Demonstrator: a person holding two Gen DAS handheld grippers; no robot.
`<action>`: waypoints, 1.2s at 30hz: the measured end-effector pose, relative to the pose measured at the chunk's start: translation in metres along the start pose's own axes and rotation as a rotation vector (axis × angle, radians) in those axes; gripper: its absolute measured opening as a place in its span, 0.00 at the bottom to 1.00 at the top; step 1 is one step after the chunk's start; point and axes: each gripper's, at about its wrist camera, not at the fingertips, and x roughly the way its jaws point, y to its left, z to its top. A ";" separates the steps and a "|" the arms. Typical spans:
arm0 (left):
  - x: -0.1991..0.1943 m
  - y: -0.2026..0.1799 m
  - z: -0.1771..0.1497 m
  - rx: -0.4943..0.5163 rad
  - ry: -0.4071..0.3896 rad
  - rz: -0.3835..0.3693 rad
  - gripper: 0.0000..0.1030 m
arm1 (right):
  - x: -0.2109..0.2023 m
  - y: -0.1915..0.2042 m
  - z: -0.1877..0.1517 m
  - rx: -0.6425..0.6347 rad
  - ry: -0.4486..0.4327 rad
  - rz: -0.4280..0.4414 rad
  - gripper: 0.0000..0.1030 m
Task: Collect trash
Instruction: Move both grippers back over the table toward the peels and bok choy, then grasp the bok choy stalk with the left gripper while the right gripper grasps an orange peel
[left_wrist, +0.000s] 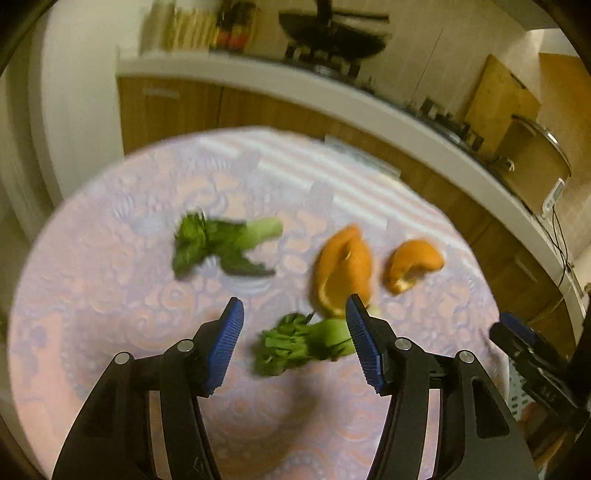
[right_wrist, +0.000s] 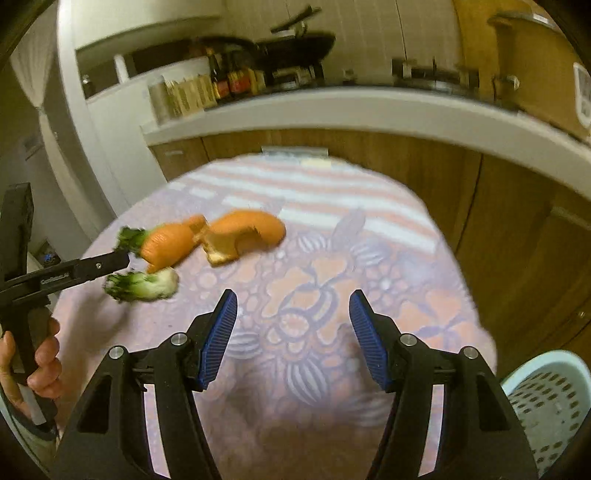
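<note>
orange peel and green scraps on a patterned pink tablecloth (left_wrist: 110, 280)

left gripper (left_wrist: 295, 347) is spread wide, its blue pads either side of the near vegetable stub (left_wrist: 303, 343), not touching it. a large orange peel (left_wrist: 343, 269) lies just beyond, a smaller peel (left_wrist: 412, 264) beside it, a second green stub (left_wrist: 221, 243) farther left. right gripper (right_wrist: 291, 339) is wide too, holding nothing, over bare cloth. a pale perforated basket (right_wrist: 546, 402) sits low at the right.

Between the left gripper's (left_wrist: 295, 332) ribbed blue pads (left_wrist: 226, 347) lies a green-leaved vegetable scrap (left_wrist: 303, 343) with a pale stem; beyond the tips, orange peel (left_wrist: 345, 269) — all on a pink-and-lilac floral tablecloth (left_wrist: 110, 295), striped at its far edge — right of the right gripper's jaws, a pale blue perforated basket (right_wrist: 546, 398)
</note>
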 end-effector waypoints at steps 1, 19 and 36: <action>0.005 0.000 -0.002 0.000 0.022 -0.027 0.53 | 0.004 0.000 0.000 0.001 0.018 -0.007 0.56; -0.024 -0.063 -0.047 0.182 0.088 -0.134 0.55 | 0.002 -0.013 -0.002 0.050 0.011 0.014 0.55; 0.014 -0.066 -0.050 0.188 0.046 0.001 0.20 | 0.033 0.026 0.071 -0.005 0.014 0.100 0.64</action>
